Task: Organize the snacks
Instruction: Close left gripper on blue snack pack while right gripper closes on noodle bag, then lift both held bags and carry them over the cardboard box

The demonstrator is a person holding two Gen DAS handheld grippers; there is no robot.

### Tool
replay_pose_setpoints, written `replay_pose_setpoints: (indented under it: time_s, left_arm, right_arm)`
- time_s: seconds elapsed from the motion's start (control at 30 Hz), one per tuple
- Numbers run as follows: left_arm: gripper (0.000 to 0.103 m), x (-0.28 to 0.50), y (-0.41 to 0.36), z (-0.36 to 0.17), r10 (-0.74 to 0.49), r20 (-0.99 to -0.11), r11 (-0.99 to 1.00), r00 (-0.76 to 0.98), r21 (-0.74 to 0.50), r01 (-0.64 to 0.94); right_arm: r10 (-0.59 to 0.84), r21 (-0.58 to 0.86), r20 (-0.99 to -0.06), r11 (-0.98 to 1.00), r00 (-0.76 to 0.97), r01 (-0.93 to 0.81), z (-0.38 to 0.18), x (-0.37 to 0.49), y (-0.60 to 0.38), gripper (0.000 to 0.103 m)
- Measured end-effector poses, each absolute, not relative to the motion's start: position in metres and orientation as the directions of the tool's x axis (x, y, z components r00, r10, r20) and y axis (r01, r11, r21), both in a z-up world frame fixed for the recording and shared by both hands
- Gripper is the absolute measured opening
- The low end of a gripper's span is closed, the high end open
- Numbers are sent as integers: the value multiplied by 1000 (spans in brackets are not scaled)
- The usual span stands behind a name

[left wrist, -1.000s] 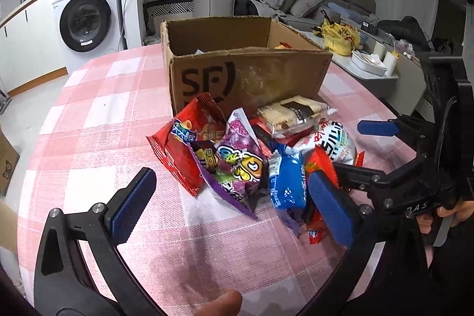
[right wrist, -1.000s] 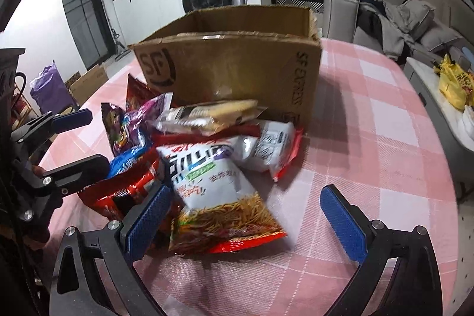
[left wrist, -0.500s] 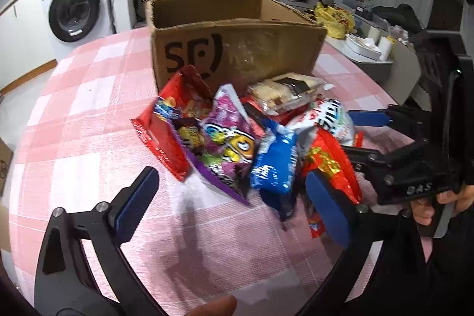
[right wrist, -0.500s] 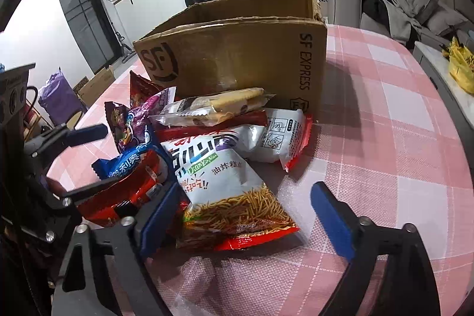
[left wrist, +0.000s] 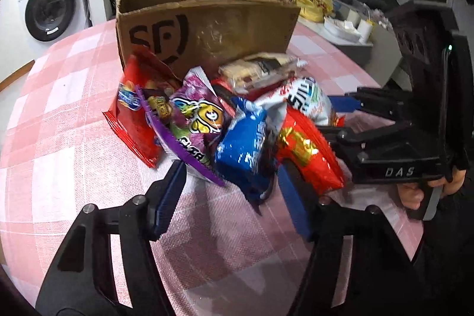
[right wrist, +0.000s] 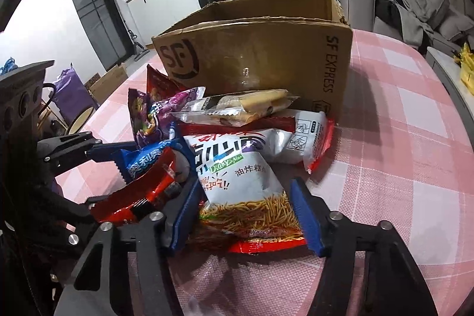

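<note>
Left tongs [left wrist: 234,194] angled steeply down at the near edge of the snack pile, jaws just narrowed around the blue pack [left wrist: 246,150]. Left pad beside the purple bag's [left wrist: 192,120] lower corner, right pad between the blue pack and the red bag [left wrist: 308,153]; blue pack's tail hanging between the pads, firm pressing not clear from either view.

Right tongs [right wrist: 247,215] likewise tilted down, jaws just drawn in on the noodle bag [right wrist: 243,191]. Both blue pads against the bag's sides near its bottom seam, bag lying flat on the surface [right wrist: 400,138]. Seen from the left wrist, the right tongs reaching in from the right, a hand [left wrist: 420,188] curled around the grip under the black frame.

Seen from the right wrist, the left tongs coming in from the left, one finger above the blue pack, the other under the red bag.

Beyond both tongs, remaining snacks heaped against the box [right wrist: 257,55]: clear cracker pack [right wrist: 237,107] on top, white bag [right wrist: 296,138] under it to the right, red chip bag [left wrist: 133,114] left of the purple one. Box standing open-topped on the pink checked cloth, straight ahead of both tongs, just behind the heap.
</note>
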State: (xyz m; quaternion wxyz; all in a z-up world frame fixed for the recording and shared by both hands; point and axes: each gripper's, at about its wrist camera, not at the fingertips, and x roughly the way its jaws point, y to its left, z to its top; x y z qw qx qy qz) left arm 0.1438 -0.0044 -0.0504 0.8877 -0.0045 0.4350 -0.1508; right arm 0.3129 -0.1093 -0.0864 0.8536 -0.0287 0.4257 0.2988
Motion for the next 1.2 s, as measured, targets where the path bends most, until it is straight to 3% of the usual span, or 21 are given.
replay_pose_setpoints:
  time_s: [0.2,0.4,0.77,1.2]
  left_arm:
    - [47,143,-4,-51,-312,-761,944,569,-182,273]
    - [28,141,0,-47,-380,-732,921,565,-247,300]
    - [21,144,3,-48,-401,-700,916,590,-287,281]
    - [21,130,19,-11,-365,-630,931,686,-250,266]
  right_arm:
    - [497,197,-731,809,468,-553,-83,308,-107,51]
    - [508,191,-720,800,473,-569,-81,303,-103,50]
    - [524,166,-689,788,502,-593,-71,293,-109,44]
    - [543,176,-620,800,567,-573,-43,283,-132,43]
